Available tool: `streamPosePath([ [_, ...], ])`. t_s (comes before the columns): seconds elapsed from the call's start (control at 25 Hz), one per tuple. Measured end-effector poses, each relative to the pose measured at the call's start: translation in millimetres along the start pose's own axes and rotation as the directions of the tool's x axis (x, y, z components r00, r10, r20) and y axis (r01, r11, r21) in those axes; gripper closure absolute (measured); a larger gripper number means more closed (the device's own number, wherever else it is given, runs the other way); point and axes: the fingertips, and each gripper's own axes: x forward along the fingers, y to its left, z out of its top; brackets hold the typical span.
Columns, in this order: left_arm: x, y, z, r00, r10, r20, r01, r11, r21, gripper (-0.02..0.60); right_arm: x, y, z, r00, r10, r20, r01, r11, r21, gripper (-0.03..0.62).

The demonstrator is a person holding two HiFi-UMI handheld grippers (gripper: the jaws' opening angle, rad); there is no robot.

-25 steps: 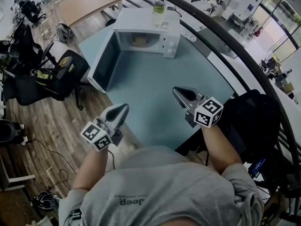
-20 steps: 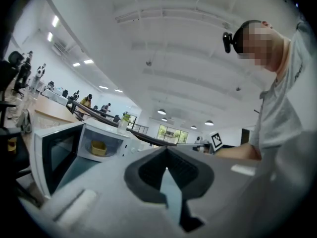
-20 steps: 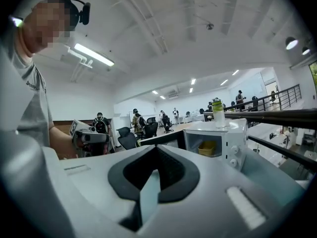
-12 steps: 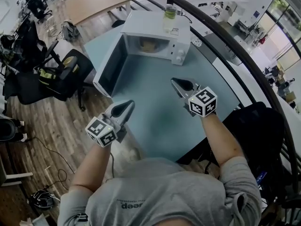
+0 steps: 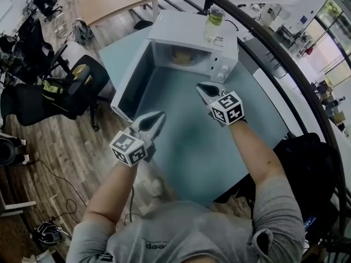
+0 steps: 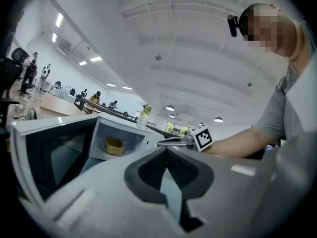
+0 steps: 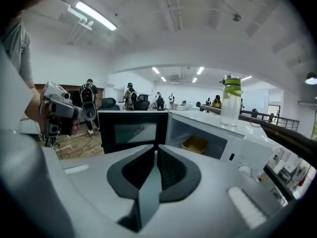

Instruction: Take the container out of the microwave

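Object: container (image 7: 195, 144) ahead of right tool (image 7: 153, 147), inside open microwave (image 7: 247, 150) | likely light, stiff, slippery; pinch near rim | right tool empty, jaws opening | left tool (image 6: 166, 149) closed, empty

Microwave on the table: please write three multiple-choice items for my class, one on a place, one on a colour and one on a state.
1. Where does the bottle stand?
A. inside the microwave
B. on top of the microwave
C. on the floor

2. What colour is the container in the microwave?
A. red
B. black
C. yellow

3. How is the microwave's door?
A. open
B. shut
C. taken off

Answers:
1 B: the bottle stands upright on the microwave's white top.
2 C: the container shows yellow inside the cavity in both gripper views.
3 A: the door is swung out to the side, and the cavity with the container is exposed.
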Motion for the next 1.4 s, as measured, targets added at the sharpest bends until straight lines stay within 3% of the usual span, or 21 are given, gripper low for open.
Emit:
streamPosePath([
  [0.2,31.5,40.2,-18.9,1.0,0.005,-0.013,-0.005,1.0,-0.016,0.563,52.5,-24.2,-33.8,0.996,-0.023,-0.082,0.015,0.996,-0.092,0.553],
  [0.72,121.5,137.7,-71.3,1.0,-0.002,-0.031,0.0,0.998,-0.06,0.563,169.9,-108.2,-49.8,0.995,-0.039,-0.089,0.019,0.977,-0.212,0.536],
  [1.04,163.3,178.7,-92.2,1.0,0.011,-0.005,-0.012,0.997,-0.079,0.563,217.7,-145.0,-51.7,0.998,-0.043,-0.046,0.025,0.942,-0.335,0.533],
  [1.4,182.5,202.0,-105.6,0.999,0.034,-0.002,-0.034,0.996,-0.079,0.563,246.9,-154.8,-70.4,0.99,-0.036,-0.136,-0.03,0.891,-0.453,0.526],
])
